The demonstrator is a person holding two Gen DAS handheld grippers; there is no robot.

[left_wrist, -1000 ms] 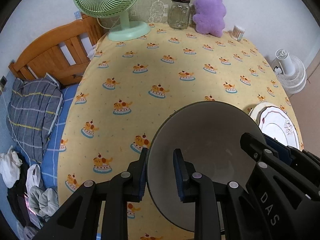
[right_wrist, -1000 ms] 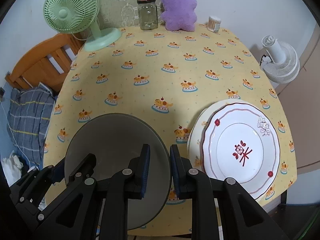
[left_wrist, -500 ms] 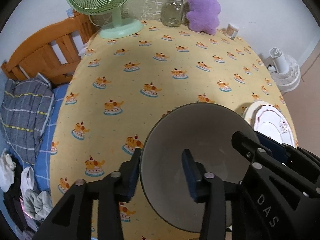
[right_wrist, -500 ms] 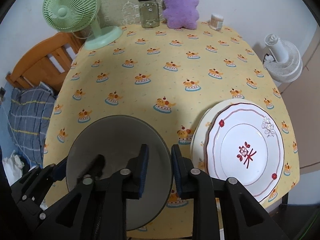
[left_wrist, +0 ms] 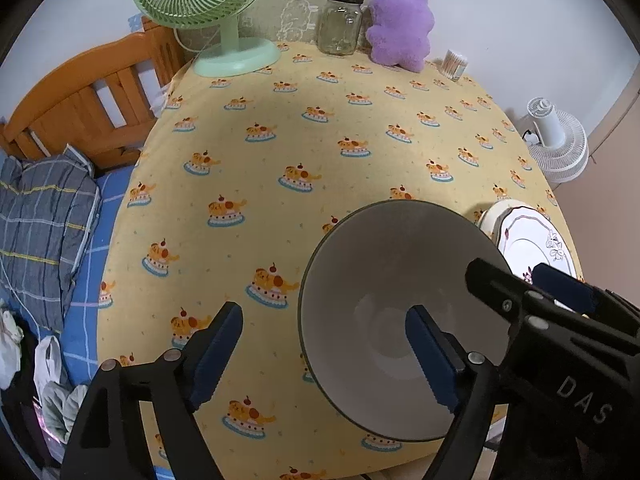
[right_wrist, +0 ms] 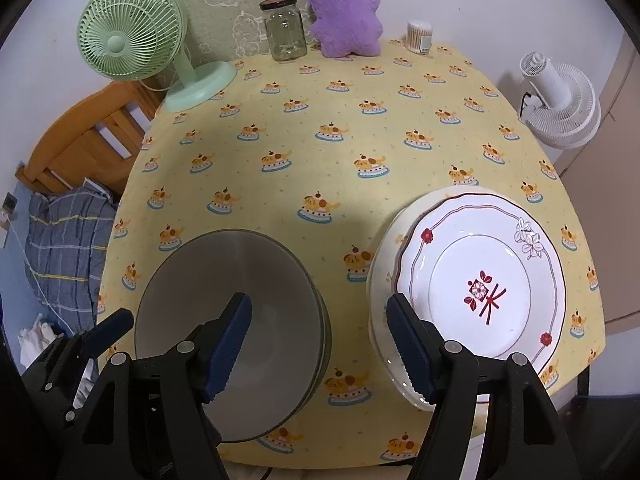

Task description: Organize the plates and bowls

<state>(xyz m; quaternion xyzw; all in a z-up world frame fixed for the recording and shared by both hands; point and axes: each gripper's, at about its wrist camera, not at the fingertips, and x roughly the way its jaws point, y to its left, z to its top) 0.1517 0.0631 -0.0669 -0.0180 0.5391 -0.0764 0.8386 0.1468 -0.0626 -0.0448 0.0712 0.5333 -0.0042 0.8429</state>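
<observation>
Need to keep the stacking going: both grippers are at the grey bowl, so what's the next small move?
Probably lift both grippers straight up. The left gripper and right gripper have just been opening, each straddling the rim without pressing it. The grey bowl sits on the tablecloth beside the stacked plates.

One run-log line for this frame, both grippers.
left gripper: just opened, astride grey bowl rim | right gripper: just opened, bowl released | bowl on table beside plate stack
</observation>
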